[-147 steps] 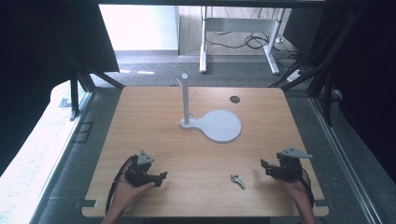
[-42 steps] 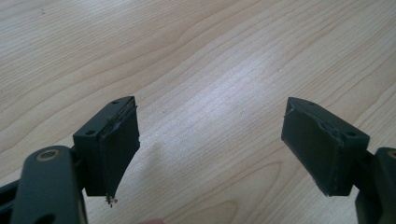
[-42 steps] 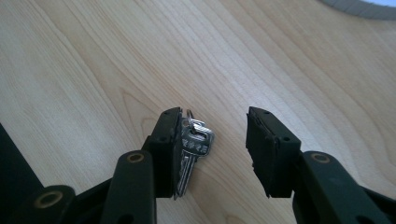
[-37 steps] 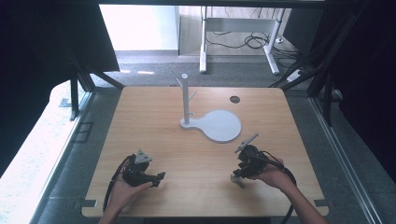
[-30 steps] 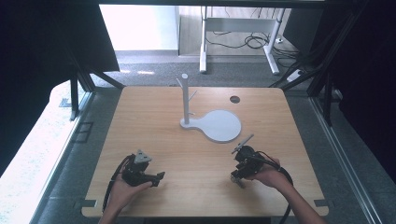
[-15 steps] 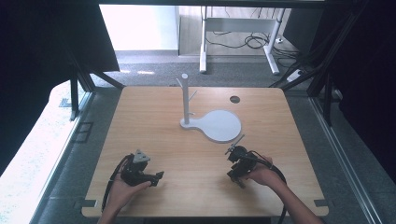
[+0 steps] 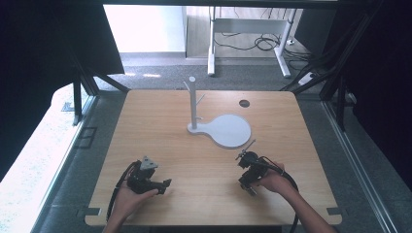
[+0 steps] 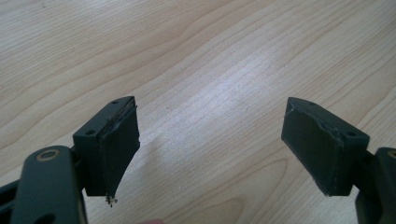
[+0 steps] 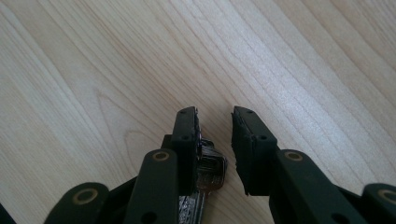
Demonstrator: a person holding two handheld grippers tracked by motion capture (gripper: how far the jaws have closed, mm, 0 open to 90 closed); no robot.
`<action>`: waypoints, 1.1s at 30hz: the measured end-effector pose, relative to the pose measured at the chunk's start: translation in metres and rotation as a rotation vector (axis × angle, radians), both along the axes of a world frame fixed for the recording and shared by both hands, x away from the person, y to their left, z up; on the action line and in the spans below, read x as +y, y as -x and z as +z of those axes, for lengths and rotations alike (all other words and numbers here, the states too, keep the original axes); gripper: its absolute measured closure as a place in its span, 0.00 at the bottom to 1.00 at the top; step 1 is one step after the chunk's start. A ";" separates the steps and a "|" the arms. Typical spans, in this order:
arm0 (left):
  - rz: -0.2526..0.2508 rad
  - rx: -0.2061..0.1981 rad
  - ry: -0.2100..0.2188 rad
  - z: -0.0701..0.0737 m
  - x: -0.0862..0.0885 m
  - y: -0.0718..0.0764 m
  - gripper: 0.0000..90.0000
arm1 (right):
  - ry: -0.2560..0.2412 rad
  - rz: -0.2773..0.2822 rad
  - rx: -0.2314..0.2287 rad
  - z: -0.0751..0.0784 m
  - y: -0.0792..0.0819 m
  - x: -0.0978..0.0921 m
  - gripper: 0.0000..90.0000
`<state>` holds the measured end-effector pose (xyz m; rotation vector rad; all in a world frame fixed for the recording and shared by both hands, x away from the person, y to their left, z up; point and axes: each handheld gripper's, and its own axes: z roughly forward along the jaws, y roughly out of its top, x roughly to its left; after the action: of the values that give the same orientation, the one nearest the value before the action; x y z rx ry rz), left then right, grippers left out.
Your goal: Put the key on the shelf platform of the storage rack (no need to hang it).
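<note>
While both grippers sit nearer the person than the white stand [image 7: 220, 127], the right gripper [image 9: 215, 122] points down at the wooden table [image 7: 160, 126], jaws narrowly parted around a metal key [image 9: 209, 173] (touching the left jaw's inner face). Left gripper [image 8: 210, 140], down-left of the stand: jaws wide, nothing between.

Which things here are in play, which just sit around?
In play: key between the right gripper fingers; probably the stand with pegs.
Idle: left gripper, open over bare table; round hole in the tabletop.
</note>
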<state>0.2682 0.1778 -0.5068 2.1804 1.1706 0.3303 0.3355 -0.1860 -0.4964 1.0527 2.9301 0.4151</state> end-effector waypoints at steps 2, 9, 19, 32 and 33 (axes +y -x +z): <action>0.000 0.000 0.000 0.000 0.000 0.000 0.22 | 0.001 -0.005 0.009 -0.001 0.000 0.000 0.80; -0.004 0.004 -0.004 -0.001 -0.001 0.000 0.22 | -0.001 0.004 0.037 0.000 0.000 -0.002 0.88; -0.003 0.008 -0.005 -0.002 -0.001 -0.001 0.22 | 0.016 0.015 0.076 0.001 0.002 -0.004 0.99; -0.001 0.002 0.001 -0.001 0.000 -0.001 0.22 | 0.028 0.029 0.055 0.025 0.008 -0.015 1.00; -0.001 0.002 0.001 -0.001 0.000 0.000 0.22 | 0.016 0.036 0.060 0.028 0.008 -0.016 1.00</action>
<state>0.2687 0.1774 -0.5079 2.1806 1.1709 0.3268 0.3274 -0.2025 -0.4687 1.0300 3.0033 0.3665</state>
